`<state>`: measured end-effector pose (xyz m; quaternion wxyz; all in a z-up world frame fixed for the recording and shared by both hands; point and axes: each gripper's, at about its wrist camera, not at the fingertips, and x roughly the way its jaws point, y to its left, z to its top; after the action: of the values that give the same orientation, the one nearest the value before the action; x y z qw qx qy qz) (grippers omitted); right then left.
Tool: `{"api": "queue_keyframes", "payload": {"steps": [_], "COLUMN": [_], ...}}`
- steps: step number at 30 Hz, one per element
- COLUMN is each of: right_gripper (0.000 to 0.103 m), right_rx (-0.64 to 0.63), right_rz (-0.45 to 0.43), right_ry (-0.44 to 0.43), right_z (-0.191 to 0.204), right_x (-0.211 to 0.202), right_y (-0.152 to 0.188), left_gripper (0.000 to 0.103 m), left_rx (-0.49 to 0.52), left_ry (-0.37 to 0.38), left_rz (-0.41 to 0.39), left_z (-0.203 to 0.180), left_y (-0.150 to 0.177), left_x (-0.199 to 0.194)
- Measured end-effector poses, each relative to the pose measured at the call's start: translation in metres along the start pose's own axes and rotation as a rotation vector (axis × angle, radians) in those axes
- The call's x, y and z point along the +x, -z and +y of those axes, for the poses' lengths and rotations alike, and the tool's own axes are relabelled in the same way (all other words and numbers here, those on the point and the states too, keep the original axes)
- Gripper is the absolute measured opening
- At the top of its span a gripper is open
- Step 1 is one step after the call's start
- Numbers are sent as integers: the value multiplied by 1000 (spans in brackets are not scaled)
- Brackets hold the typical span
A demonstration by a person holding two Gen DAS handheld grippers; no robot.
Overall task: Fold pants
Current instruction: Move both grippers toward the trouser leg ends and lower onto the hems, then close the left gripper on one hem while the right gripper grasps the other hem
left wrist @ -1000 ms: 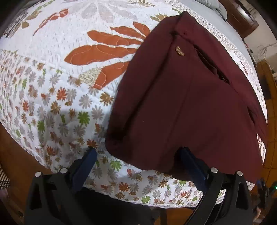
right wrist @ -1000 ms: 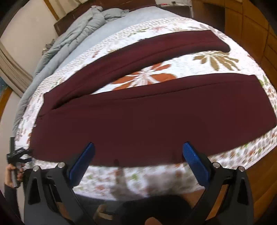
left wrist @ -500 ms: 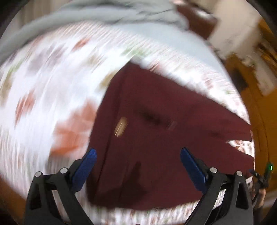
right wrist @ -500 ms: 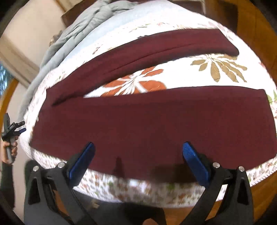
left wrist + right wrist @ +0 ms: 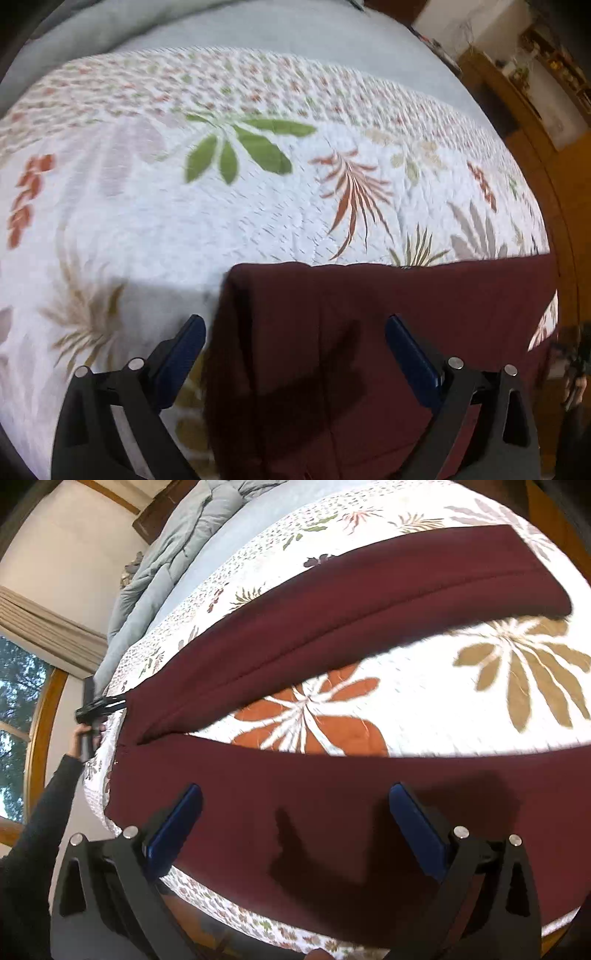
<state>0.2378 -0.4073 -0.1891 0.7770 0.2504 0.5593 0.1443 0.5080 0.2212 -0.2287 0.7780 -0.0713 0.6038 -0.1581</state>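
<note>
Dark maroon pants lie spread flat on the quilt, legs apart in a V. The far leg runs to the upper right and the near leg crosses the bottom. In the left wrist view the waist end of the pants fills the lower right. My left gripper is open and empty just above the waist's far corner; it also shows in the right wrist view at the pants' left edge. My right gripper is open and empty over the near leg.
A white quilt with leaf prints covers the bed. A grey duvet is bunched at the head end. A window with a blind is at the left. Wooden furniture and floor lie beyond the bed's right edge.
My left gripper has swung from the waist's near edge across to its far corner. My right gripper has moved forward and lower over the near leg. The pants have not moved.
</note>
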Motion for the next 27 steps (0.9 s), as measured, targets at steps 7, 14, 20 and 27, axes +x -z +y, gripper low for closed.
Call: {"api": "queue_keyframes", "payload": {"steps": [7, 14, 20, 27], "right_gripper": [101, 101, 101, 101], "right_rx": [70, 170, 207, 178], "right_rz": [-45, -119, -130, -25], "right_ry": [-39, -82, -77, -25], "right_z": [-39, -105, -153, -191], "right_x": [-25, -64, -72, -46], "right_y": [-54, -113, -166, -197], "left_gripper": [95, 53, 72, 80], "left_rx": [9, -11, -18, 5], "left_ry": [-13, -31, -9, -32], "left_rz": [43, 13, 60, 82], "left_z": [4, 11, 5, -1], "left_y": [13, 18, 2, -10], "left_x": [11, 0, 7, 19]}}
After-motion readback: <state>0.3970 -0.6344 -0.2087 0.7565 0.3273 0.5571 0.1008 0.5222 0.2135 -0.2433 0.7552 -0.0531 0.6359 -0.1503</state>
